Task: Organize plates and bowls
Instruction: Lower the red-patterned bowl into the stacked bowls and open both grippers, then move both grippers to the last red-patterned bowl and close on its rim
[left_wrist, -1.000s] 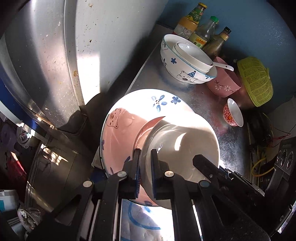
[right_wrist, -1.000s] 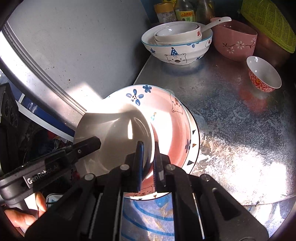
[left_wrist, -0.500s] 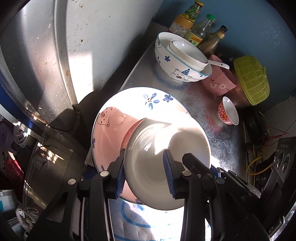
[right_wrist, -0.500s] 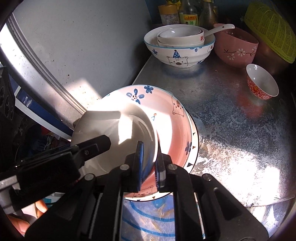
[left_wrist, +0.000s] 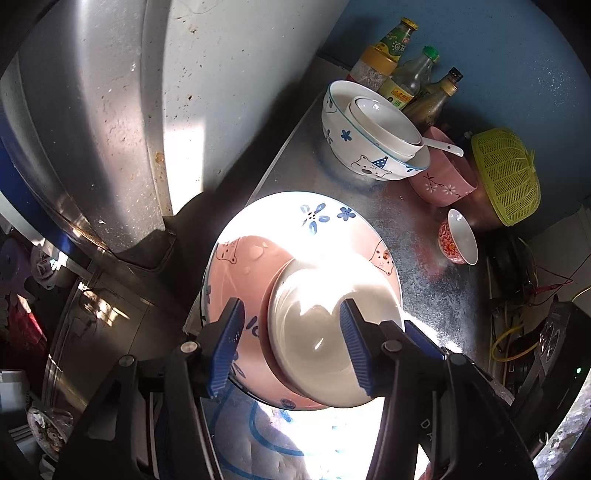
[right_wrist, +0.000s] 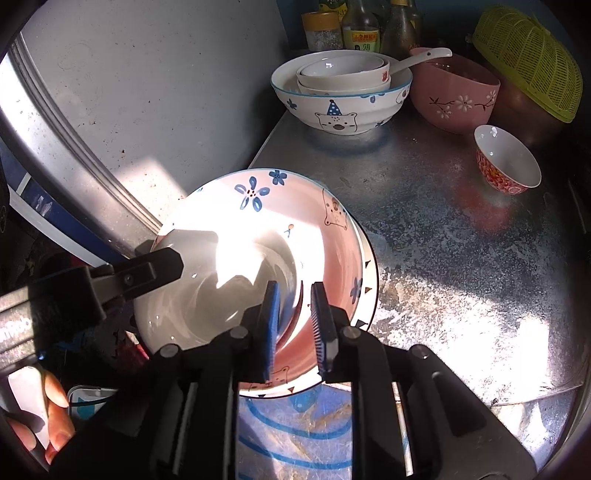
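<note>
Three bottles (left_wrist: 402, 70), a bear-print bowl (right_wrist: 340, 107) holding smaller bowls, a pink flowered bowl (right_wrist: 456, 99), a yellow basket (right_wrist: 532, 62) and a small red bowl (right_wrist: 508, 166) crowd the far end of the scuffed metal counter (right_wrist: 461, 258) (a blue wall behind). Nearer, the white bowl (left_wrist: 325, 332) sits in the pink bear plate (left_wrist: 251, 266). Left gripper (left_wrist: 295, 347) and right gripper (right_wrist: 295, 325) straddle its rim, jaws opening, pads apparently clear.

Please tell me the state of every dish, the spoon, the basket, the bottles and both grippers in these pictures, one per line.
white bowl: tilted inside pink plate, released.
pink plate: on counter.
bear bowl: upright, two small bowls nested inside.
pink bowl: upright, spoon in it.
red cup: tilted.
yellow basket: upside down.
bottles: capped.
left gripper: opening, around bowl rim.
right gripper: opening, around rim.
</note>
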